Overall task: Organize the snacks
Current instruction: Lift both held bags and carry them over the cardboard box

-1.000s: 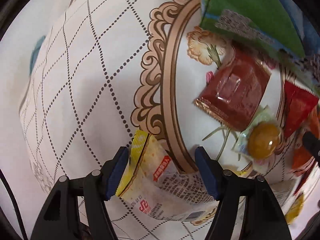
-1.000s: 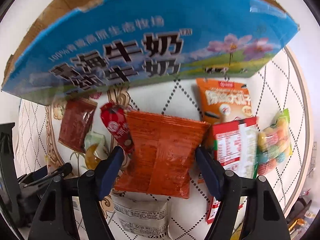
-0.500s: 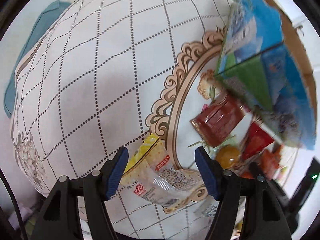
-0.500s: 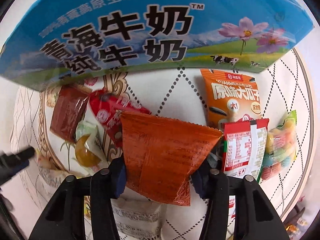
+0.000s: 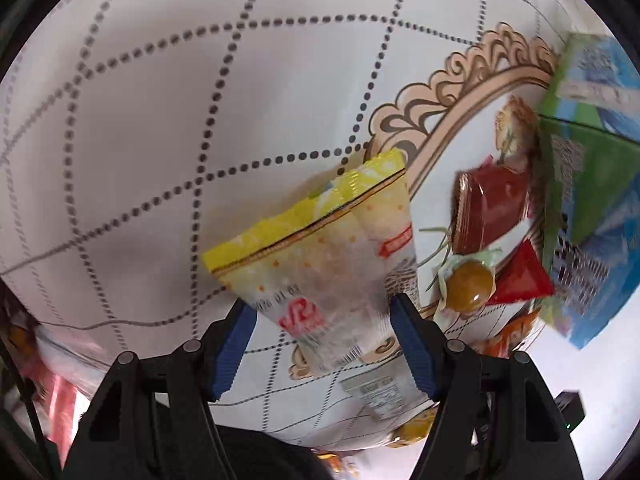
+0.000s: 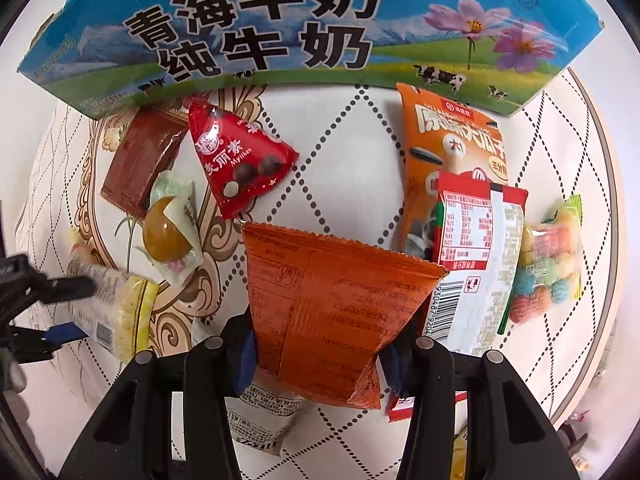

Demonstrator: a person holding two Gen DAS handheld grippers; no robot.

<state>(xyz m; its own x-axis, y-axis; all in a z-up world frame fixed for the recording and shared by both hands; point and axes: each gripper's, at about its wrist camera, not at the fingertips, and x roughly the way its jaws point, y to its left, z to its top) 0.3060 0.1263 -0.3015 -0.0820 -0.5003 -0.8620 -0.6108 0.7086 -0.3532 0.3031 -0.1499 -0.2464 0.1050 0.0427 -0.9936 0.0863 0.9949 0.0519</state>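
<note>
My left gripper (image 5: 322, 344) is shut on a yellow-and-clear snack packet (image 5: 320, 248) and holds it lifted above the patterned tablecloth. It shows at the left of the right wrist view too (image 6: 116, 312). My right gripper (image 6: 318, 356) is shut on an orange snack bag (image 6: 332, 312) and holds it above the table. The blue milk carton box (image 6: 280, 28) stands behind, its open top out of view. It also shows at the right of the left wrist view (image 5: 592, 208).
On the cloth lie a dark red wafer pack (image 6: 140, 160), a red triangular chocolate pack (image 6: 236, 160), a wrapped brown egg (image 6: 168, 232), an orange seed bag (image 6: 452, 148), a red-white packet (image 6: 476, 264), a colourful candy bag (image 6: 548, 264) and a white packet (image 6: 260, 416).
My left gripper has closed on the yellow packet and lifted it off the cloth. My right gripper has closed on the orange bag and raised it, uncovering the red triangular pack.
</note>
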